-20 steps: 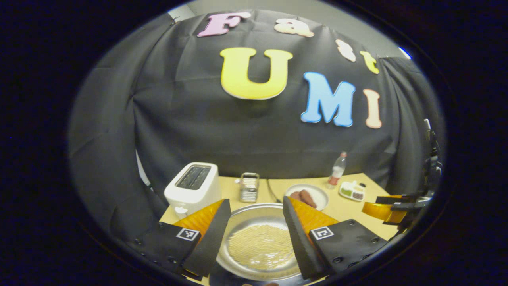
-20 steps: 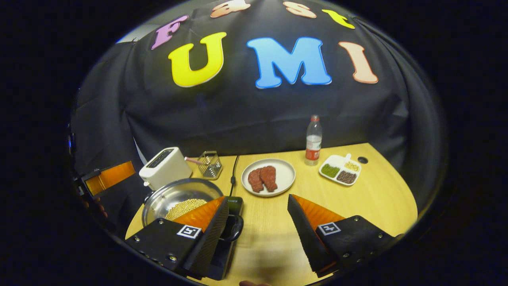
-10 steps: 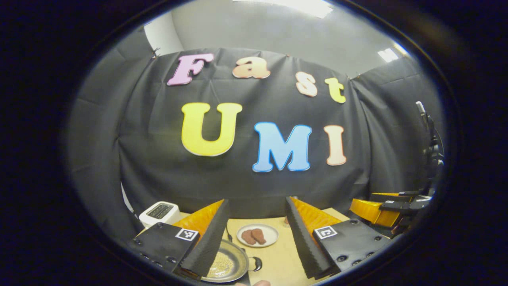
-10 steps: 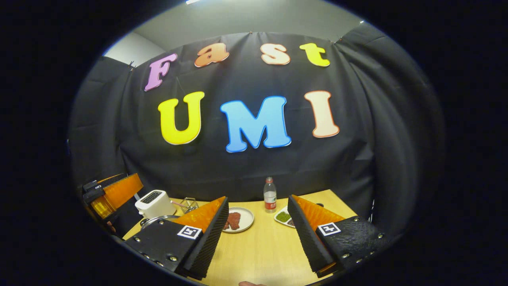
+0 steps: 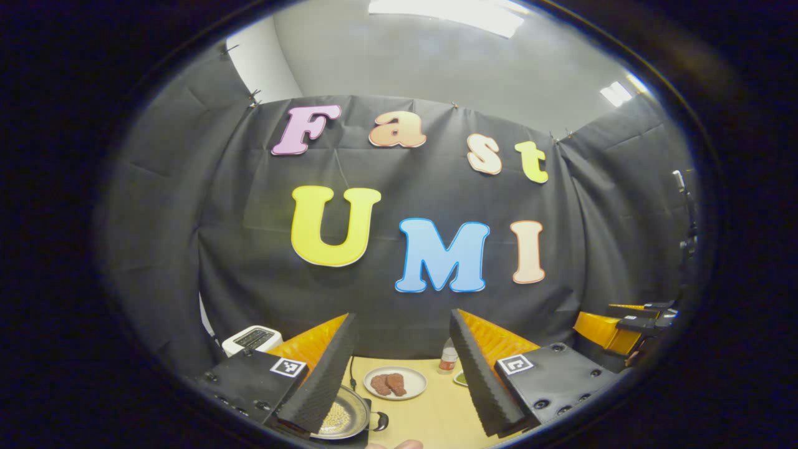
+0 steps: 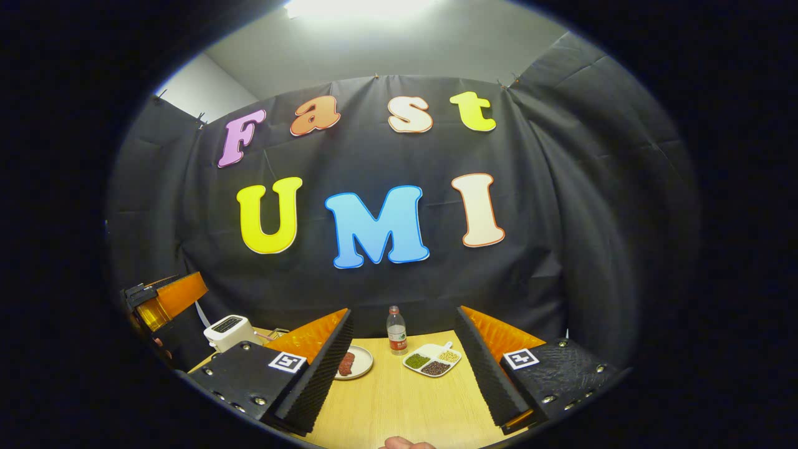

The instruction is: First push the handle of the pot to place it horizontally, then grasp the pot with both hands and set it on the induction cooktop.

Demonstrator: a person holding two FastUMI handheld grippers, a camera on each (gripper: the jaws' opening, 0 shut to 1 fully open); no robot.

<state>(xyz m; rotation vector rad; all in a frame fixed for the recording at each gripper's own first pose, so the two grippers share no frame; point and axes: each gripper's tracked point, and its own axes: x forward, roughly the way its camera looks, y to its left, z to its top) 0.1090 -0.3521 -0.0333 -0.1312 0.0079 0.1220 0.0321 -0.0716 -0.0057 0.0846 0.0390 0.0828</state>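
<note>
The left gripper [image 5: 402, 368], jaws apart, hovers; the pot [image 5: 346, 419] sits at the frame's lower left. The right gripper [image 6: 402, 368] is likewise spread.

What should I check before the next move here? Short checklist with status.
1. Left gripper open, nothing between its fingers: ok.
2. Right gripper open, nothing between its fingers: ok.
3. Pot released and sitting low at the near table edge: ok.
4. Pot on the cooktop: cannot tell; what lies under it is hidden in the left gripper view.
5. Pot handle sticking out sideways, level: ok.
6. Plate, bottle and divided dish standing apart from the pot: ok.
</note>
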